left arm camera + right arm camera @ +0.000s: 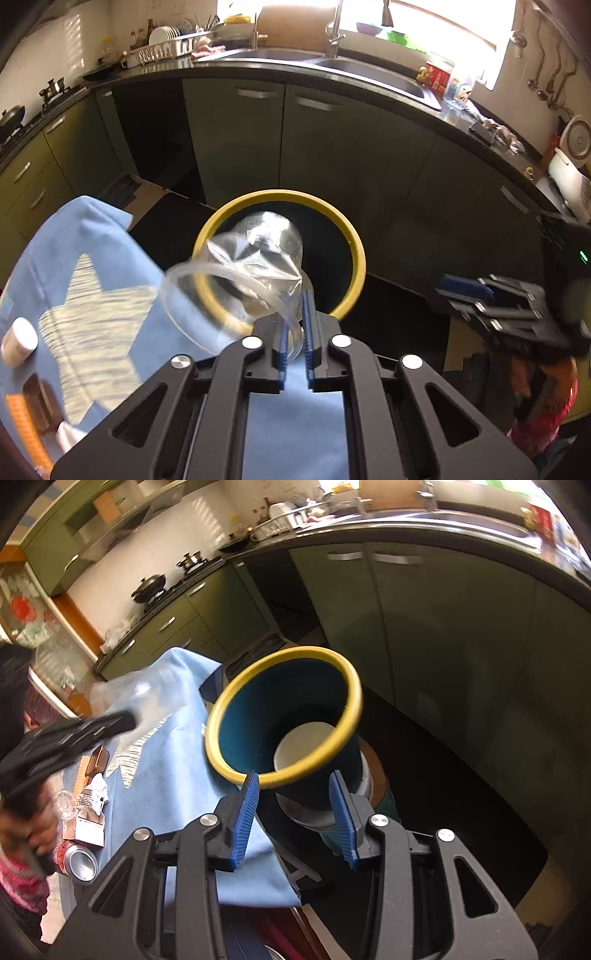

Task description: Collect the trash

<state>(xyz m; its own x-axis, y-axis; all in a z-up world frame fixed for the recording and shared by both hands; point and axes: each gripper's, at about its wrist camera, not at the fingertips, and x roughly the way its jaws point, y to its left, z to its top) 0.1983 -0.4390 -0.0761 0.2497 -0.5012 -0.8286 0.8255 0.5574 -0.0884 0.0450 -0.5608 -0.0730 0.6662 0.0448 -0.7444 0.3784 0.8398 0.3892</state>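
The left gripper (295, 332) is holding a crumpled clear plastic container (243, 273) w/ its blue pads (307, 325) nearly shut on the thin rim; the piece is hanging just in front of & above the mouth of the yellow-rimmed bin (354, 243), so the drop looks like it's coming up but isn't done yet. The right gripper (295, 812) is clamping the bin's wall (258, 716) just under the rim, jaws partway apart w/ the wall between them, & tilting the bin toward the blue tablecloth (173, 775). Progress, judging by what's showing: 1 white paper cup (306, 746) is already lying at the bottom of the bin, so at least 1 item is collected; the plastic piece is item no. 2, mid-transfer. Still waiting on the cloth in the right wrist view: 1 drink can (79, 864) lying on its side, 1 crumpled printed wrapper (94, 794), 1 small carton (88, 830), 1 brown packet (96, 760). The left wrist view is also showing 1 small white pot (18, 343) at the table edge; can't tell if that's trash. So approx. a quarter done, 4 or 5 pieces to go. Count: 2 grippers, 1 bin, 1 cup inside, 1 plastic container in hand.
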